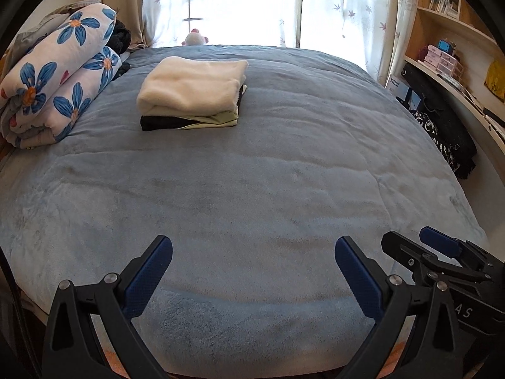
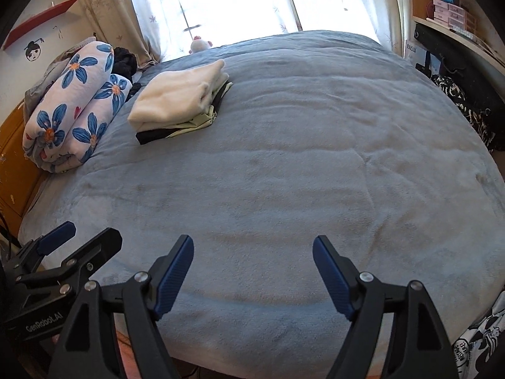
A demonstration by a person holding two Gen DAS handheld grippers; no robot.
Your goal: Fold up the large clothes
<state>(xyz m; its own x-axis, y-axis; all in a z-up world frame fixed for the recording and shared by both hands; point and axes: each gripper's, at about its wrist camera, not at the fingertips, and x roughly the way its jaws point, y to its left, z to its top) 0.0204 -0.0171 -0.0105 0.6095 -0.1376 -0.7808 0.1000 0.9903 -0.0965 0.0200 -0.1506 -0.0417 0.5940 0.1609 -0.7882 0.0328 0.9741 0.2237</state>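
A stack of folded clothes (image 1: 189, 94) lies on the far left part of the blue bed (image 1: 252, 189): a cream fleece on top, a pale green piece and a black piece under it. It also shows in the right wrist view (image 2: 180, 104). My left gripper (image 1: 252, 246) is open and empty above the bed's near edge. My right gripper (image 2: 252, 246) is open and empty beside it, and shows at the right of the left wrist view (image 1: 419, 243). The left gripper shows at the lower left of the right wrist view (image 2: 91, 233). A black-and-white printed garment (image 2: 483, 341) hangs at the bed's near right corner.
A rolled floral quilt (image 1: 56, 79) lies at the bed's left side. A small plush toy (image 1: 195, 38) sits by the curtained window. Shelves and a desk (image 1: 457, 72) with dark bags (image 1: 442, 132) stand right of the bed.
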